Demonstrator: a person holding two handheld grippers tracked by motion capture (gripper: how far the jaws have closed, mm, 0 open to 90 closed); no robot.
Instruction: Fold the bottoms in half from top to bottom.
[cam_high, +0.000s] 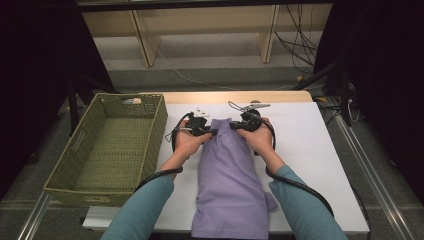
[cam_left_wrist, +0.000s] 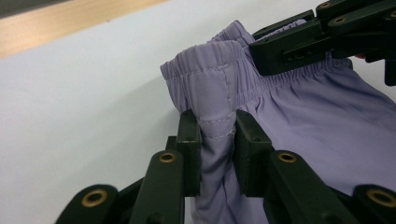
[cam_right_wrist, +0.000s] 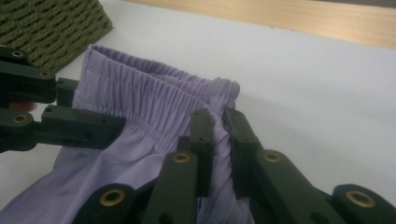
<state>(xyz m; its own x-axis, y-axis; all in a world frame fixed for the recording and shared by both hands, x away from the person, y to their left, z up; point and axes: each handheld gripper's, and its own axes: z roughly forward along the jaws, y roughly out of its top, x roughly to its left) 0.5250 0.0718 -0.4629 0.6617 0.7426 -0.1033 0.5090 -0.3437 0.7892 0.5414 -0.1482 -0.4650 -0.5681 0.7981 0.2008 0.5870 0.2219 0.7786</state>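
- Now we clamp our left gripper (cam_left_wrist: 217, 140) on the purple shorts' (cam_high: 231, 180) elastic waistband (cam_left_wrist: 219, 74).
- Our right gripper (cam_right_wrist: 217, 135) pinches the waistband's other corner.
- Shorts lie on white table (cam_high: 310, 150), beside green wicker basket (cam_high: 107, 145).

Smooth lilac cloth shorts (cam_high: 231, 175) with gathered elastic waistband, matt white tabletop (cam_high: 310, 150), rough woven green basket (cam_high: 107, 145)

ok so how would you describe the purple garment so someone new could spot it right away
Start at the white table, with a green woven basket at its left edge. Beside the basket lies the lilac garment, running down the table's middle. It is the only cloth there, its elastic waistband pinched by the left gripper and right gripper.
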